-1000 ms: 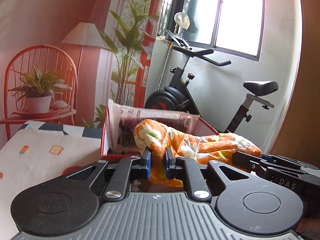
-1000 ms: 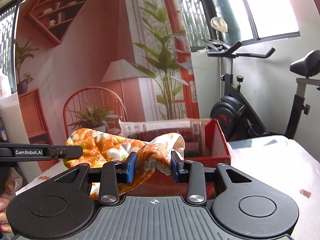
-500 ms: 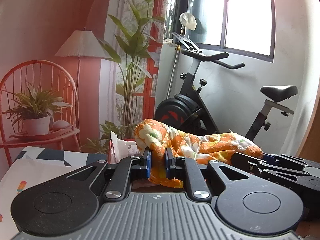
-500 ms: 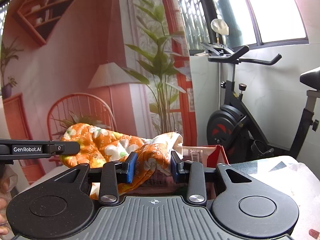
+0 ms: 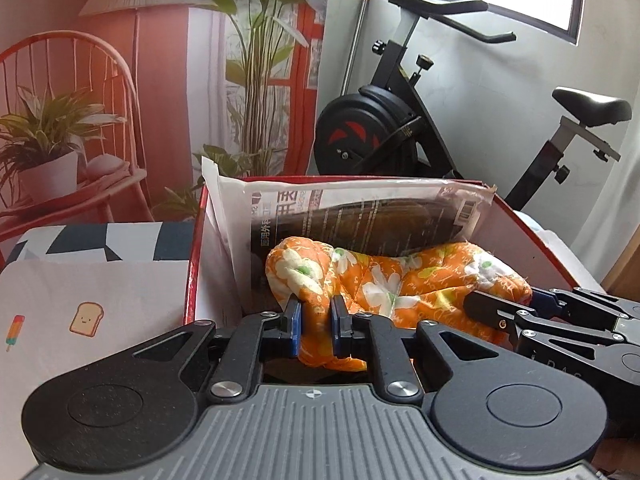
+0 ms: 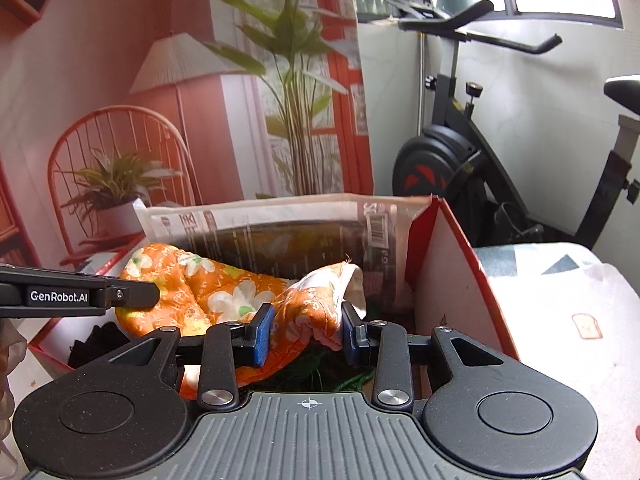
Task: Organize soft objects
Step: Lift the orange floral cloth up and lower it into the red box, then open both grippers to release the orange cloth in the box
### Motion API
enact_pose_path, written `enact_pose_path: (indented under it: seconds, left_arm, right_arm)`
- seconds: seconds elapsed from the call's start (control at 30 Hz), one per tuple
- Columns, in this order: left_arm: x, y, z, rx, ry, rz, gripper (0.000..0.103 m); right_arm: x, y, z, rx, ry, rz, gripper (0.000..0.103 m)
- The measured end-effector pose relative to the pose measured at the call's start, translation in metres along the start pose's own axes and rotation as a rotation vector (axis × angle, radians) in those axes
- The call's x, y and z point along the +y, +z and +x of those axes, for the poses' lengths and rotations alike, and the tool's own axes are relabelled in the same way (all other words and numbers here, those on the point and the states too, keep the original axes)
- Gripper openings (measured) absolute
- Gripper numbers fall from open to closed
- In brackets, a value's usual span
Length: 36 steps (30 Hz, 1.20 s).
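Two sets of tongs carry one orange floral oven mitt (image 5: 384, 280) over the open red cardboard box (image 5: 196, 248), a change from a second ago, when the mitt hung higher and only the box's near edge showed beneath it. Half a second back both cameras pointed up at the painted wall and the exercise bike (image 5: 400, 128); now they tilt down into the box, its white inner walls and the printed plastic packet (image 5: 360, 216) leaning against the far side in plain view. The desk (image 5: 100, 292), under a cloth printed with toast and ice lollies, shows to either side.

The mitt sags between the two grips, its rounded finger end near the left wall, its pale cuff toward the right, with most of its body already below the rim. The left tongs (image 5: 316, 326) are clamped tight on a fold near the finger end, blue pads nearly meeting through the fabric. The right tongs (image 6: 306, 334) stand wider but pinch a thick bunch of quilting by the cuff.

The lowering looks nearly done, and release into the box seems the next step. Dark items (image 6: 94, 342) lie at the bottom of the box, too dim to identify.
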<state>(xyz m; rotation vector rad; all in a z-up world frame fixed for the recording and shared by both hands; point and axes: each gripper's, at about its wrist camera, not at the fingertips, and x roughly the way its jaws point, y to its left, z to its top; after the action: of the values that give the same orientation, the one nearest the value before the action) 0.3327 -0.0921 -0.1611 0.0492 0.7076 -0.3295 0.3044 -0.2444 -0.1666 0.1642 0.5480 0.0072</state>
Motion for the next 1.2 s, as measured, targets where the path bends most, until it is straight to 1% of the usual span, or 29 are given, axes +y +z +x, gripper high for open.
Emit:
enact_pose_path:
  seconds: [0.17, 0.23, 0.3, 0.4, 0.47, 0.53, 0.57, 0.6, 0.63, 0.7, 0.73, 0.8, 0.87, 0.93, 1.07, 1.1, 1.2]
  left_arm:
    - [0.002, 0.001, 0.002, 0.025, 0.024, 0.015, 0.023]
    - [0.003, 0.003, -0.001, 0.017, 0.022, 0.015, 0.032]
    - [0.003, 0.004, -0.005, 0.005, 0.028, 0.019, 0.039]
    - [0.0, 0.006, -0.01, -0.008, 0.038, 0.028, 0.045]
    - [-0.001, 0.005, -0.013, -0.017, 0.04, 0.033, 0.045]
    - [-0.002, 0.005, -0.015, -0.023, 0.043, 0.037, 0.047]
    - [-0.002, 0.004, -0.017, -0.026, 0.044, 0.041, 0.048]
    - [-0.002, 0.003, -0.019, -0.032, 0.046, 0.043, 0.05]
    - [-0.004, 0.003, -0.021, -0.036, 0.048, 0.046, 0.051]
    - [-0.004, 0.002, -0.026, -0.043, 0.046, 0.046, 0.052]
    - [-0.004, 0.001, -0.029, -0.047, 0.044, 0.045, 0.053]
    - [-0.005, -0.001, -0.036, -0.053, 0.038, 0.044, 0.055]
    - [-0.005, -0.005, -0.044, -0.059, 0.028, 0.045, 0.059]
    - [-0.006, -0.009, -0.054, -0.063, 0.023, 0.043, 0.064]
    - [-0.006, -0.027, -0.077, -0.062, -0.008, 0.02, 0.067]
    - [-0.007, -0.033, -0.083, -0.065, -0.007, 0.019, 0.067]
    - [-0.015, -0.057, -0.098, -0.057, 0.044, 0.04, 0.068]
  right_arm:
    - [0.001, -0.003, 0.005, 0.043, -0.009, 0.026, 0.032]
    - [0.001, -0.002, 0.006, 0.065, -0.013, 0.044, 0.032]
    - [-0.001, -0.002, 0.004, 0.077, -0.016, 0.059, 0.032]
    - [-0.003, -0.002, 0.002, 0.086, -0.03, 0.061, 0.034]
    - [-0.004, -0.003, 0.001, 0.093, -0.047, 0.058, 0.04]
    - [-0.003, -0.004, 0.0, 0.096, -0.072, 0.039, 0.048]
    - [-0.002, -0.004, -0.002, 0.094, -0.087, 0.033, 0.05]
    - [-0.003, -0.004, -0.003, 0.094, -0.1, 0.029, 0.057]
    - [-0.003, -0.004, -0.005, 0.091, -0.111, 0.026, 0.061]
    - [-0.003, -0.004, -0.009, 0.085, -0.12, 0.011, 0.062]
    - [-0.001, -0.003, -0.012, 0.082, -0.134, -0.001, 0.072]
    - [0.001, -0.003, -0.02, 0.058, -0.159, -0.019, 0.084]
    - [0.001, -0.002, -0.03, 0.039, -0.155, -0.025, 0.085]
    - [0.0, -0.002, -0.041, 0.027, -0.156, -0.028, 0.093]
    - [0.0, -0.007, -0.068, -0.002, -0.133, -0.033, 0.099]
    - [0.001, -0.011, -0.076, -0.01, -0.127, -0.038, 0.099]
    - [0.003, -0.024, -0.095, -0.021, -0.115, -0.049, 0.099]
